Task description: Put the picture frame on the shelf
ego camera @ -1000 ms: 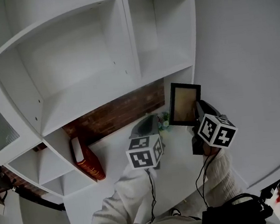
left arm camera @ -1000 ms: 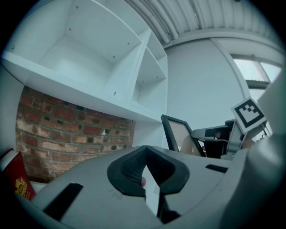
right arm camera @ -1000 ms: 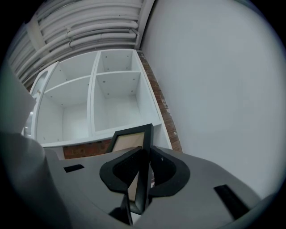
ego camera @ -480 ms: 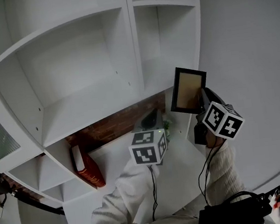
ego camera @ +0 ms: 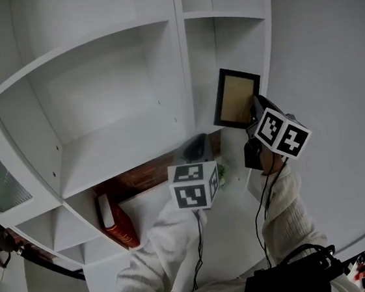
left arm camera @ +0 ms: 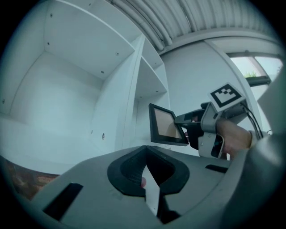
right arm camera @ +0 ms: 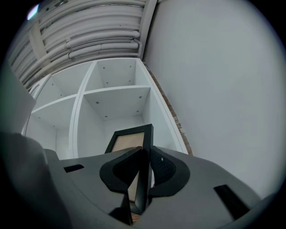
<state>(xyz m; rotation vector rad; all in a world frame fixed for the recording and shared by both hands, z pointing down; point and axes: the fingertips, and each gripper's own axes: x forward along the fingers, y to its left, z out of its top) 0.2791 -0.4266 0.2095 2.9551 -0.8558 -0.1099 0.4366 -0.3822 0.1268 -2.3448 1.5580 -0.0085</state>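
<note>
While the right hand-held gripper [ego camera: 254, 109] is pinching one side edge of the frame [ego camera: 235, 98] between its jaws, the frame is hanging upright in the air, facing the narrow right-hand bay of the white shelf [ego camera: 113, 140]. The left hand-held gripper [ego camera: 195, 152] is hovering lower, over the desk [ego camera: 236, 218], jaws pressed together, well apart from the frame.

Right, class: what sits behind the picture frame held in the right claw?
Behind the picture frame, gripped in the right claw, only the shelf unit's white right-hand compartment shows. The patch of back panel directly behind the frame is covered, so unseen.
</note>
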